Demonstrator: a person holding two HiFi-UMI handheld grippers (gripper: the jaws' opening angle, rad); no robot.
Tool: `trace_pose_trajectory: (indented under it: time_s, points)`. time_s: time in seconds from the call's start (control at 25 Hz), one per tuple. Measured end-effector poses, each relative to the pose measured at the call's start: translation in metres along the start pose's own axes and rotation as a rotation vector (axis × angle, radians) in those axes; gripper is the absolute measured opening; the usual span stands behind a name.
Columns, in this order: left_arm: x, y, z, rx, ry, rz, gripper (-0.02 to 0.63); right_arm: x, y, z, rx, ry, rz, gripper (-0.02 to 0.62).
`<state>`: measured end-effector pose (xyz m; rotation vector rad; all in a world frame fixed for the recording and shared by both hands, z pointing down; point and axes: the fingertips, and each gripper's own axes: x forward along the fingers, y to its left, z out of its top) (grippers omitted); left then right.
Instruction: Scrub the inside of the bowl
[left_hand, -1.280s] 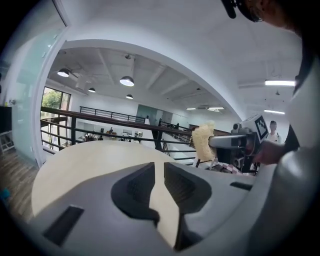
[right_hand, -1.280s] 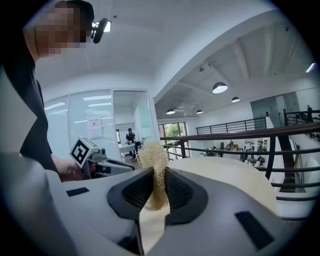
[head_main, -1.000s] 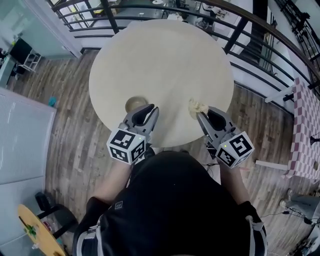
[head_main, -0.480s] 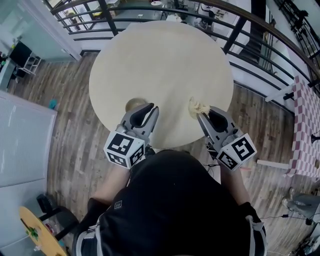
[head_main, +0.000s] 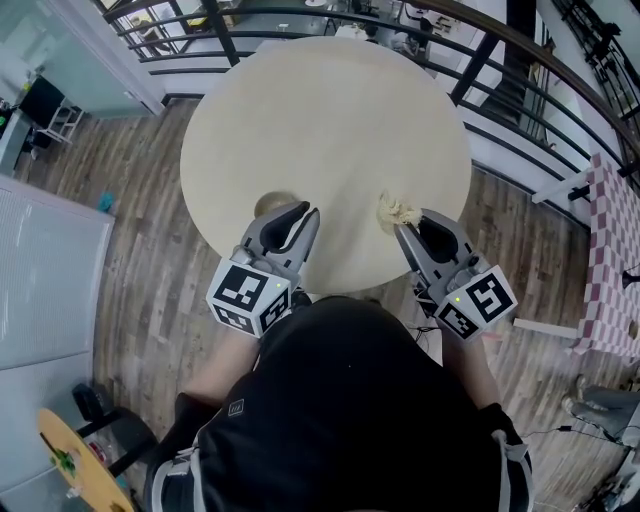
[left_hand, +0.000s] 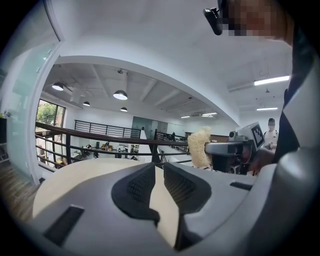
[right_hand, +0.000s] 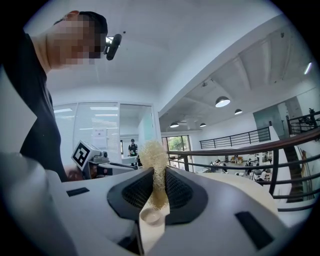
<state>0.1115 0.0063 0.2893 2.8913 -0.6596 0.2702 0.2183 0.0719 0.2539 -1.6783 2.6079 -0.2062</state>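
A small tan bowl (head_main: 266, 205) sits on the round beige table (head_main: 330, 120), near its front left edge. My left gripper (head_main: 302, 213) hovers just right of the bowl and partly hides it. Its jaws stand apart with only table showing between them in the left gripper view (left_hand: 159, 169). My right gripper (head_main: 399, 226) is shut on a pale fibrous scrubber (head_main: 396, 212), held over the front right of the table. In the right gripper view the scrubber (right_hand: 154, 160) sticks up from between the pads (right_hand: 177, 190). A small pale round shape (right_hand: 151, 216) low in that gap is unclear.
A black railing (head_main: 480, 60) curves round the far and right sides of the table. Wooden floor (head_main: 130, 280) lies to the left, and a checked cloth (head_main: 610, 260) at the right edge. The person's dark torso (head_main: 340, 420) fills the near side.
My left gripper has lifted a little, and its marker cube has shifted toward the lower left. Less of the bowl shows behind it. The right gripper and scrubber have stayed put.
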Motion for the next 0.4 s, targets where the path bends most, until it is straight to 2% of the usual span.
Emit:
trace_pose_trajectory:
  time_s: [0.4]
  points:
    - [-0.013,-0.006,0.015,0.044,-0.036,0.005,0.058,-0.002,0.012,0.01,-0.008,-0.014,0.008,0.072]
